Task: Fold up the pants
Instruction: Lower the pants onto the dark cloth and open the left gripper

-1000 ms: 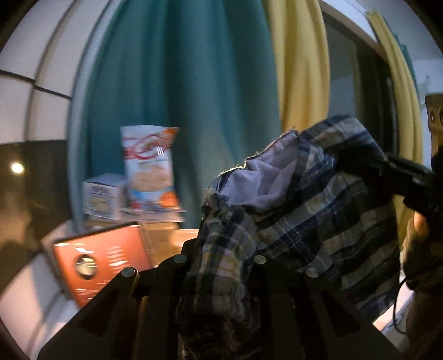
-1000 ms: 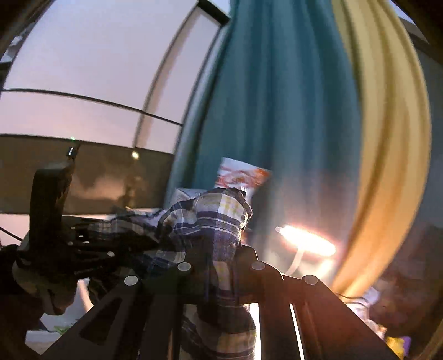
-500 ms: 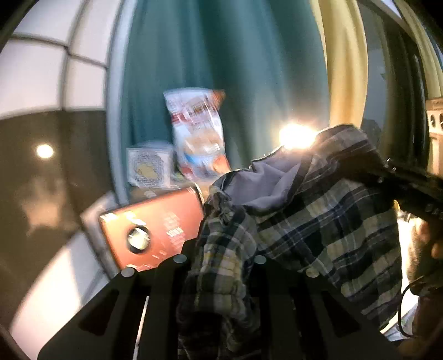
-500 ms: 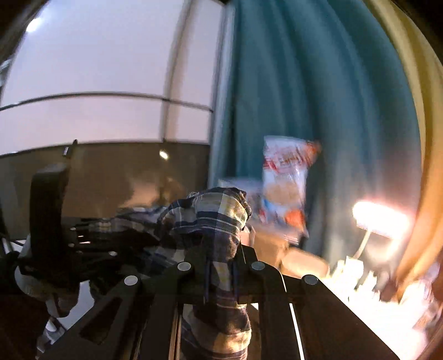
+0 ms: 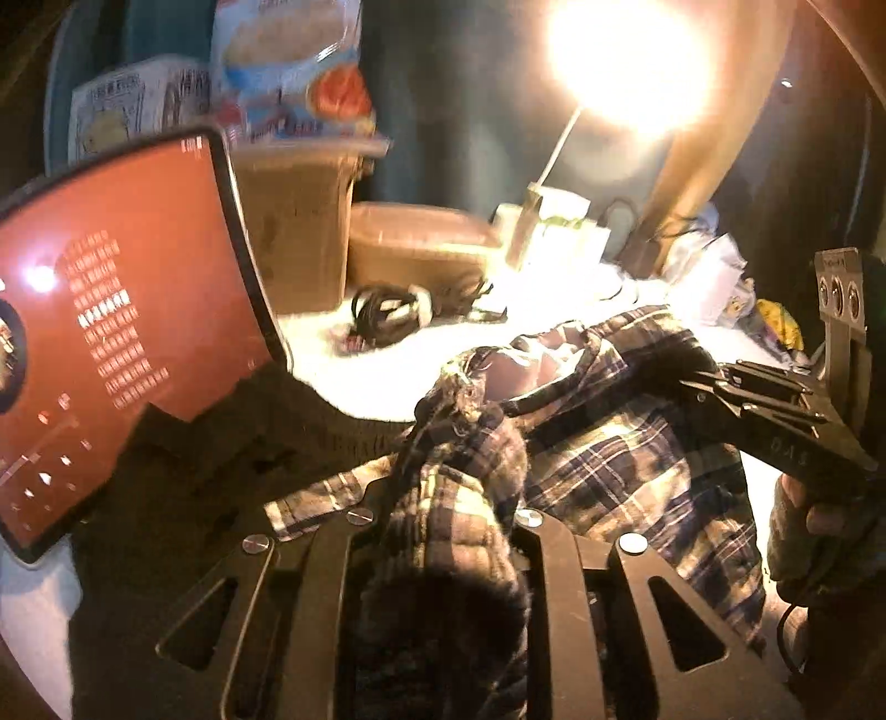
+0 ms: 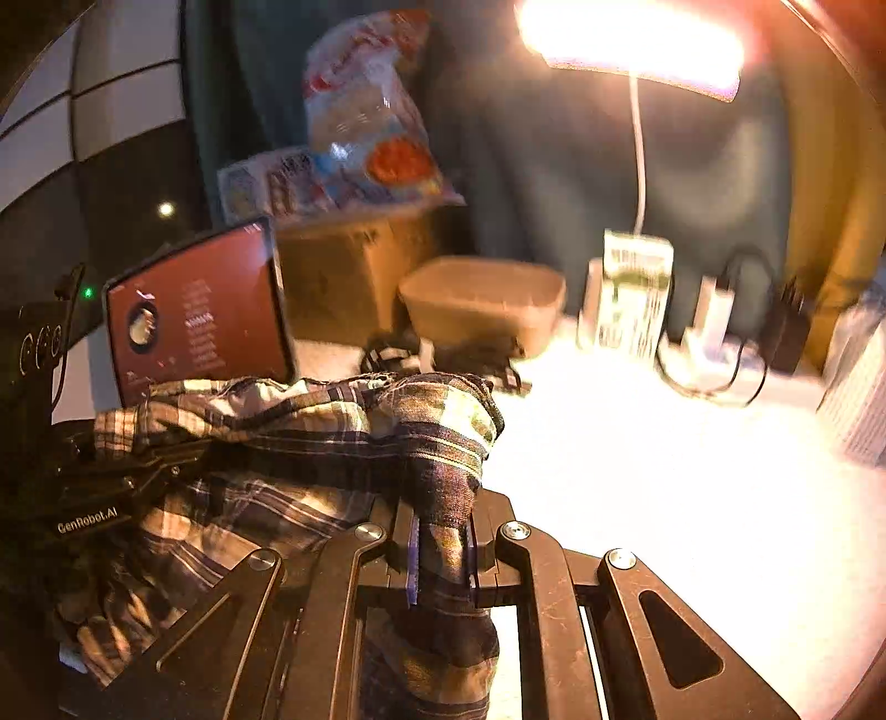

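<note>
The plaid pants (image 5: pixel 603 443) hang bunched between the two tools in the centre of both views, above a white tabletop (image 6: pixel 637 443) that is washed out by the lamp (image 6: pixel 631 39) glaring at the top right. In the left wrist view the left gripper (image 5: pixel 443 515) at lower centre has its jaws closed on a thick wad of the checked cloth, which spills down over its fingers; the pale lining of the waistband shows just above. The right gripper (image 5: pixel 709 382) enters that frame from the right edge, its dark fingers pinched on the far side of the same waistband. In the right wrist view the right gripper (image 6: pixel 443 559) at bottom centre clamps a fold of the pants (image 6: pixel 310 437) tightly between its pads, and the cloth stretches to the left gripper's (image 6: pixel 111 471) black body at the left edge. Behind, at left, a red-screened tablet (image 5: pixel 122 310) stands upright; beyond it are a cardboard box (image 6: pixel 354 277), a snack bag (image 6: pixel 365 122) on top, a tan tub (image 6: pixel 482 299) and tangled black cables (image 5: pixel 398 310).
</note>
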`<state>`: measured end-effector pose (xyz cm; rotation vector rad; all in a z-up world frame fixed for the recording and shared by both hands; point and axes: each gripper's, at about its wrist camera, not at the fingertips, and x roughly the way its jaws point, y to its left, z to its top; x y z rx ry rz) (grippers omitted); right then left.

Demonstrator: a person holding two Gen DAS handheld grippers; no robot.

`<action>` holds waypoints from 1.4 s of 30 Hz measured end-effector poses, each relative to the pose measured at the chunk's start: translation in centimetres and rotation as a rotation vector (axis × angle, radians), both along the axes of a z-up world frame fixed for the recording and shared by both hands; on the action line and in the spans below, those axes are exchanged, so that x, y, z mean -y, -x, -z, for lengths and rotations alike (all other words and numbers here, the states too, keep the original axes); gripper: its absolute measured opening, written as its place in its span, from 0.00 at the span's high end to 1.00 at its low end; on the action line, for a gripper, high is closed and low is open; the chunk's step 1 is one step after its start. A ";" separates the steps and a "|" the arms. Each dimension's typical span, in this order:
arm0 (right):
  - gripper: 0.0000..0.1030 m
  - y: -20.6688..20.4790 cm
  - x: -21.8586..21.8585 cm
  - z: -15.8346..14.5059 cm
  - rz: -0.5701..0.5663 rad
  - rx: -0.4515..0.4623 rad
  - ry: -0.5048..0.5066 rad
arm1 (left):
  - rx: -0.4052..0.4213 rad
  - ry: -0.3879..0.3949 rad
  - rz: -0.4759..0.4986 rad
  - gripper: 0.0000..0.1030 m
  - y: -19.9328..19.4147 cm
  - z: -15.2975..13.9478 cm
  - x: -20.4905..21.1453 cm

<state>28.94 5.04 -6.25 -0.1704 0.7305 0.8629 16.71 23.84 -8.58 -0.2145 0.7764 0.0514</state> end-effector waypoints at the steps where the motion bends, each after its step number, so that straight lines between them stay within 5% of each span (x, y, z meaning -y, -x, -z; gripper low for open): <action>1: 0.89 -0.4 -0.1 0.5 -0.001 -0.015 0.003 | -0.010 0.000 -0.008 0.80 -0.2 0.3 -0.1; 12: 0.87 -3.0 -1.0 5.5 -0.005 -0.157 0.067 | -0.062 -0.014 -0.124 0.63 0.3 1.8 -3.0; 17: 0.49 -3.7 -0.5 6.1 0.053 -0.153 0.087 | -0.059 -0.027 -0.163 0.61 1.1 1.2 -3.5; 26: 0.46 -3.2 1.3 5.2 0.086 -0.133 0.094 | -0.040 -0.126 -0.227 0.61 2.9 0.0 -3.0; 42: 0.46 0.0 5.7 3.2 0.138 -0.086 0.130 | 0.033 -0.150 -0.315 0.60 6.6 -2.6 -1.5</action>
